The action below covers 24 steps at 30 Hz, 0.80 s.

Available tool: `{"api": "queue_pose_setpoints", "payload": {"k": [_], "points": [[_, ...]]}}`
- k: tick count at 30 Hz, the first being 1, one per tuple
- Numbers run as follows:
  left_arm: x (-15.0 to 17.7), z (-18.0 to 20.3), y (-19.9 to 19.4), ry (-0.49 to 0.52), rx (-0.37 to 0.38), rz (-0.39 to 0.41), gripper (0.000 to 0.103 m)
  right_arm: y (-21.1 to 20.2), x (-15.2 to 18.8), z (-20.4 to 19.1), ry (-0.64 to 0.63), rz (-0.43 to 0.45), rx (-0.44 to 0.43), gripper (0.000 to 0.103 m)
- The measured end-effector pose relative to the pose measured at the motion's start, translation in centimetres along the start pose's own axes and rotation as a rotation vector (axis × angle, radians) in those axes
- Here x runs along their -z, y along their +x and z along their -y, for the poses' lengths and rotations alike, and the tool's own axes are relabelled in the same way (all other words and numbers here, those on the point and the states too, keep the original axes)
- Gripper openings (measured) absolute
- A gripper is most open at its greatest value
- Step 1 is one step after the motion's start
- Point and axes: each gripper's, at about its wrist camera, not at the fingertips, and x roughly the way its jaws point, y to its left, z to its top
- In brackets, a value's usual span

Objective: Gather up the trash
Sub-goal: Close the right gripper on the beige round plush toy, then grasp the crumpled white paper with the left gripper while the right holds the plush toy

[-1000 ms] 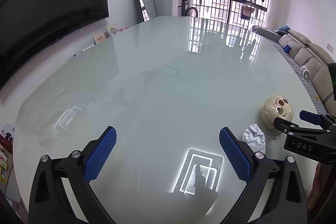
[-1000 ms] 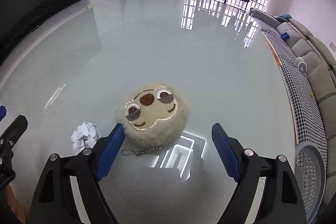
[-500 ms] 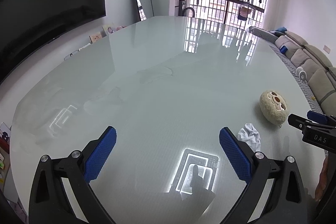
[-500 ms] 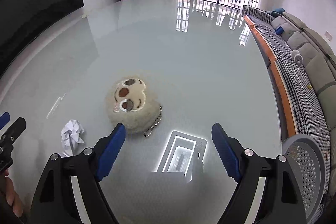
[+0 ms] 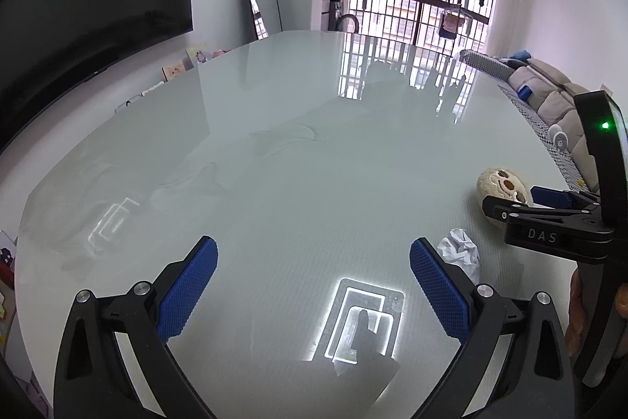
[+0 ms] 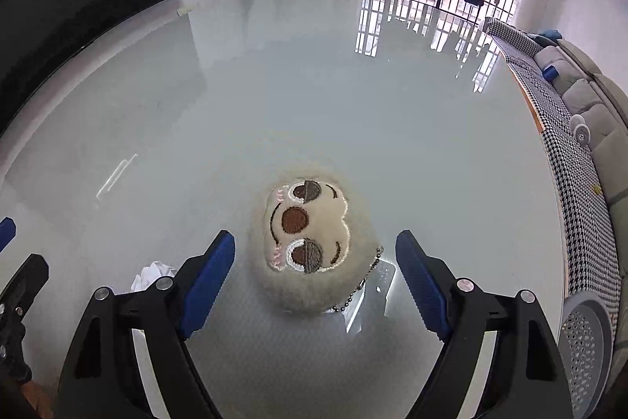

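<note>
A crumpled white paper ball (image 5: pixel 459 250) lies on the glossy table (image 5: pixel 314 128), just right of my left gripper (image 5: pixel 313 254), which is open and empty. In the right wrist view the paper ball (image 6: pixel 153 271) is half hidden behind the left finger. My right gripper (image 6: pixel 316 242) is open with a round cream plush face (image 6: pixel 306 218) lying between its fingers; the pads stand apart from it. From the left wrist view the right gripper (image 5: pixel 518 199) hangs over the plush (image 5: pixel 502 183).
A bead chain (image 6: pixel 365 277) trails from the plush's right side. A white perforated basket (image 6: pixel 585 332) stands beyond the table's right edge, in front of a sofa (image 6: pixel 588 105). The left gripper's finger (image 6: pixel 19 281) shows at the left border. A hand (image 5: pixel 577 305) holds the right tool.
The plush has turned on the table, so its chain now lies to the right. My right gripper drew off to the right, then came back around the plush. The left gripper held still.
</note>
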Motion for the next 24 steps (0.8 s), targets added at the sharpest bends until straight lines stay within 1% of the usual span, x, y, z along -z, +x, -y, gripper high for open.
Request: {"api": "queue_pose_setpoints", "payload": {"k": [5,8,10,11,12,13,15,20,24], "points": [[-0.1,-0.1,0.2,-0.005,0.01,-0.003,0.097,1.0,-0.2,-0.3,0.012,-0.011,0.021,0.08],[-0.1,0.0,0.3,-0.007,0.01,-0.009,0.097,0.9,-0.3,0.0,0.018,-0.003,0.011,0.08],[0.0,0.0,0.4,-0.007,0.012,-0.015,0.097,0.6,-0.2,0.1,0.013,0.006,0.011,0.075],[0.1,0.0,0.4,-0.005,0.009,-0.015,0.097,0.7,-0.2,0.0,0.007,0.004,0.008,0.066],[0.1,0.2,0.4,-0.002,0.005,-0.015,0.097,0.8,-0.1,-0.1,0.0,-0.006,0.008,0.063],[0.2,0.2,0.4,0.001,0.001,-0.014,0.097,0.8,0.0,-0.2,-0.005,-0.009,0.007,0.063],[0.2,0.5,0.3,0.006,-0.005,-0.013,0.097,0.5,0.2,-0.2,-0.009,-0.002,0.003,0.058],[0.2,1.3,0.0,0.029,-0.008,-0.006,0.097,-1.3,0.9,0.6,0.024,0.023,-0.024,0.057],[0.3,2.5,0.1,0.056,0.002,-0.018,0.097,-3.3,2.2,1.3,0.036,0.032,-0.02,0.057]]}}
